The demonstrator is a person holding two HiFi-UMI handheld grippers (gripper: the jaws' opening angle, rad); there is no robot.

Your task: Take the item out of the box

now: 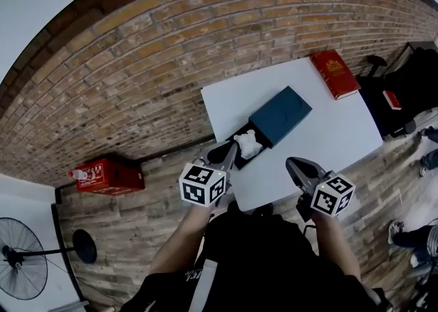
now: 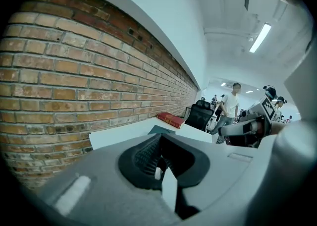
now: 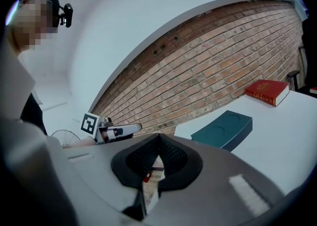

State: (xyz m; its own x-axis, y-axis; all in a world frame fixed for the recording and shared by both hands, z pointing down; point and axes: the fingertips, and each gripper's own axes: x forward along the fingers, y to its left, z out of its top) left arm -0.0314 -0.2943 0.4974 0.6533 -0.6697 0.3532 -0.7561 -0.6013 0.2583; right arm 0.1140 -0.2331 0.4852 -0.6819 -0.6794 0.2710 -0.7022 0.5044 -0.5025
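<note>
On the white table [image 1: 342, 133] lies a black open box [image 1: 241, 160] with a white crumpled item [image 1: 248, 144] in it. A dark teal lid [image 1: 280, 115] rests askew over the box's far part. My left gripper [image 1: 224, 154] hovers at the table's near left edge, right beside the box, shut and empty. My right gripper [image 1: 295, 165] is over the table's near edge, to the right of the box, and looks shut with nothing held. The teal lid [image 3: 223, 128] shows beyond the right gripper [image 3: 159, 138]. Past the left gripper [image 2: 159, 138] the lid [image 2: 161, 130] is just visible.
A red book [image 1: 335, 73] lies at the table's far right corner. A brick wall runs behind the table. A red case [image 1: 109, 175] and a floor fan [image 1: 24, 256] stand at the left. A black chair [image 1: 397, 92] and people [image 2: 229, 106] are at the right.
</note>
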